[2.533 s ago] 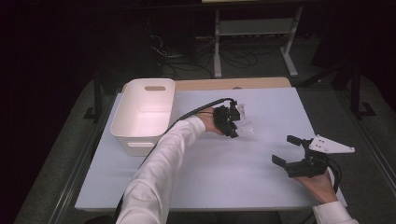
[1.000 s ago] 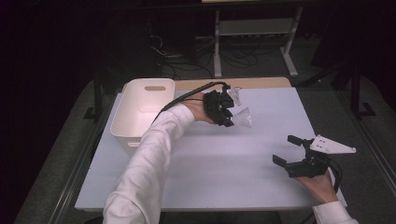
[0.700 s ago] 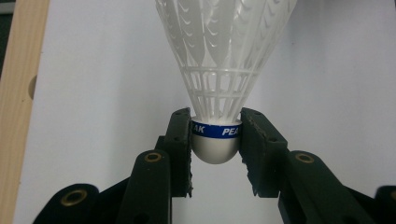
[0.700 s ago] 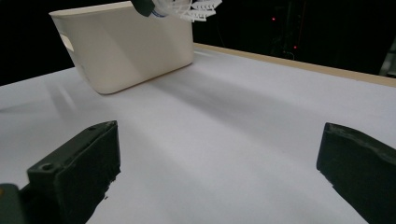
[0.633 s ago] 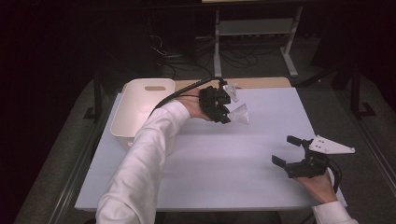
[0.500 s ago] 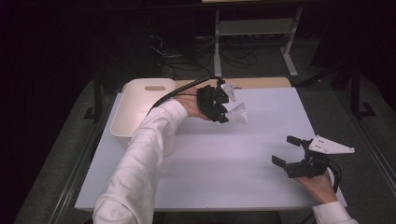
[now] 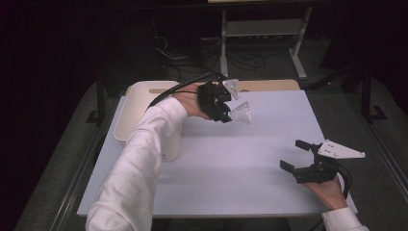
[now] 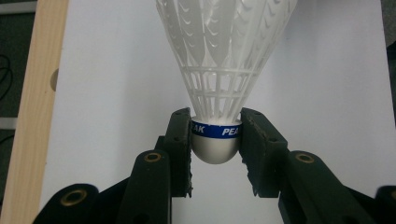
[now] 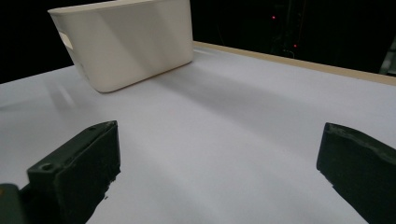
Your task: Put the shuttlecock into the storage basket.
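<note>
Shuttlecock (image 8: pixel 219 70) is the one thing being handled: a white plastic one with a rounded pale cork and a blue band lettered in white. In the left gripper view its cork sits pinched between the two black jaws of the left gripper (image 8: pixel 215 144), the band level with the jaw tips and the skirt fanning away from the camera over the pale worktop (image 8: pixel 116 93). A wooden strip (image 8: pixel 32 93) runs along the worktop's edge at the left of that view.

From the high view, starting at the left edge of the worktop, a white rectangular bin (image 7: pixel 126 120) stands near the far left corner; a white sleeve (image 7: pixel 139 154) crosses in front of it and hides part of its near wall. Just right of the bin, the left gripper (image 7: pixel 226 114) is raised above the far part of the worktop, its cable (image 7: pixel 175 89) trailing back over the bin. The shuttlecock (image 7: pixel 240 114) juts from it toward the right, clear of the surface.

Well apart, near the near right corner, the right gripper (image 7: pixel 296 155) rests low by the worktop, its grey three-cornered plate (image 7: pixel 342 150) on top. Its jaws stand wide apart with nothing between them, as the right gripper view confirms, where the bin (image 9: pixel 126 42) shows far off.
</note>
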### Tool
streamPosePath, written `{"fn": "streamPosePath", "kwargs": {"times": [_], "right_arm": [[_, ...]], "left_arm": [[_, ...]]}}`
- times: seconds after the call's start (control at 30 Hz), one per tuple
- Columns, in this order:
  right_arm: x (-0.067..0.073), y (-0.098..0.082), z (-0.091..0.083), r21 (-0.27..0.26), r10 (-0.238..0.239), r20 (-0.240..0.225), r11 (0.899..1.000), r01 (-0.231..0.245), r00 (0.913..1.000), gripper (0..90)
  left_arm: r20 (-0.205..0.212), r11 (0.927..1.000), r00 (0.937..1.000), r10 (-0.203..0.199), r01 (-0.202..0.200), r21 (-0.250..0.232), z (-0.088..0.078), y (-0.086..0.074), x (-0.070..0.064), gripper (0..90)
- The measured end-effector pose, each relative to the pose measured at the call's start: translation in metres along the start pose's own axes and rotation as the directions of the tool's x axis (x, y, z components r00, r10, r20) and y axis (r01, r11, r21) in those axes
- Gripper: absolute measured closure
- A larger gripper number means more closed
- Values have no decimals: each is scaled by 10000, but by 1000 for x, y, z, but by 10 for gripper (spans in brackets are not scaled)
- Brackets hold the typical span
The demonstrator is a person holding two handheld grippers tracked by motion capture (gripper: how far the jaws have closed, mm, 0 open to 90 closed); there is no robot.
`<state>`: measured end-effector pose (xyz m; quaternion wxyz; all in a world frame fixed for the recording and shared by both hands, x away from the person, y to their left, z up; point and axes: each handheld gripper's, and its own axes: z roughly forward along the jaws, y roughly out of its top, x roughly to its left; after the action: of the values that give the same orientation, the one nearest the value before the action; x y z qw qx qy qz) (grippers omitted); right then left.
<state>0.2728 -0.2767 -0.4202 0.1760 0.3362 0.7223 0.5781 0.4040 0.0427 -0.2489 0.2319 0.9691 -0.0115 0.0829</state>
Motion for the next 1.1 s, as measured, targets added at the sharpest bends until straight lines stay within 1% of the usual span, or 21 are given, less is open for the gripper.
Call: {"fn": "streamPosePath", "kwargs": {"times": [0.03,0.1,0.13,0.23,0.27,0.33,0.37,0.43,0.47,0.5,0.53,0.57,0.7,0.73,0.83,0.9,0.93,1.03,1.1], "right_arm": [[0,0,0,-2,-8,7,10000,8,10000,0],[0,0,0,-2,-17,6,10000,17,10000,0],[0,0,0,3,0,5,10000,0,10000,0],[0,0,0,22,20,6,10000,-20,10000,0],[0,0,0,21,7,4,10000,-7,10000,0],[0,0,0,34,17,1,10000,-17,10000,0],[0,0,0,33,12,4,10000,-12,10000,0],[0,0,0,31,10,8,10000,-10,10000,0],[0,0,0,35,19,3,10000,-19,10000,0],[0,0,0,32,14,7,10000,-14,10000,0],[0,0,0,38,14,9,10000,-14,10000,0],[0,0,1,66,1,11,10000,-1,10000,0],[1,0,1,63,18,5,10000,-18,10000,0],[1,0,1,51,-1,7,10000,1,10000,0],[1,0,1,61,12,14,10000,-12,10000,0],[1,0,1,66,2,17,10000,-2,10000,0],[1,0,1,67,6,15,10000,-6,10000,0],[0,0,1,83,-20,25,10000,20,10000,0],[0,-1,1,81,-44,27,10000,44,10000,0]], "left_arm": [[7,10000,10000,53,-53,81,-2,0,1,645],[-27,10000,10000,14,-13,83,-4,-1,0,645],[-27,9998,9999,104,-103,190,-6,-2,1,645],[-54,9997,9999,105,-104,205,-9,-3,0,645],[-66,9999,10000,41,-40,159,-10,-4,0,645],[-120,9998,9999,38,-36,192,-13,-6,-1,645],[-167,9999,9999,-38,41,126,-14,-7,-1,645],[-179,9994,9998,117,-112,331,-17,-9,-2,645],[-226,9996,9997,40,-34,273,-19,-10,-2,645],[-230,9995,9997,88,-81,319,-20,-12,-2,645],[-280,9996,9996,42,-34,289,-22,-13,-3,645],[-299,9998,9995,-71,77,203,-23,-14,-3,645],[-456,9999,9990,-16,22,115,-29,-15,-3,644],[-460,9999,9989,-71,74,71,-30,-16,-4,644],[-516,9999,9986,-90,94,72,-34,-18,-4,644],[-507,9997,9986,-155,163,155,-36,-20,-4,644],[-534,9996,9985,-114,127,236,-37,-21,-4,644],[-609,9997,9980,-148,158,169,-42,-24,-4,643],[-576,9996,9981,-227,238,176,-44,-26,-5,643]]}}
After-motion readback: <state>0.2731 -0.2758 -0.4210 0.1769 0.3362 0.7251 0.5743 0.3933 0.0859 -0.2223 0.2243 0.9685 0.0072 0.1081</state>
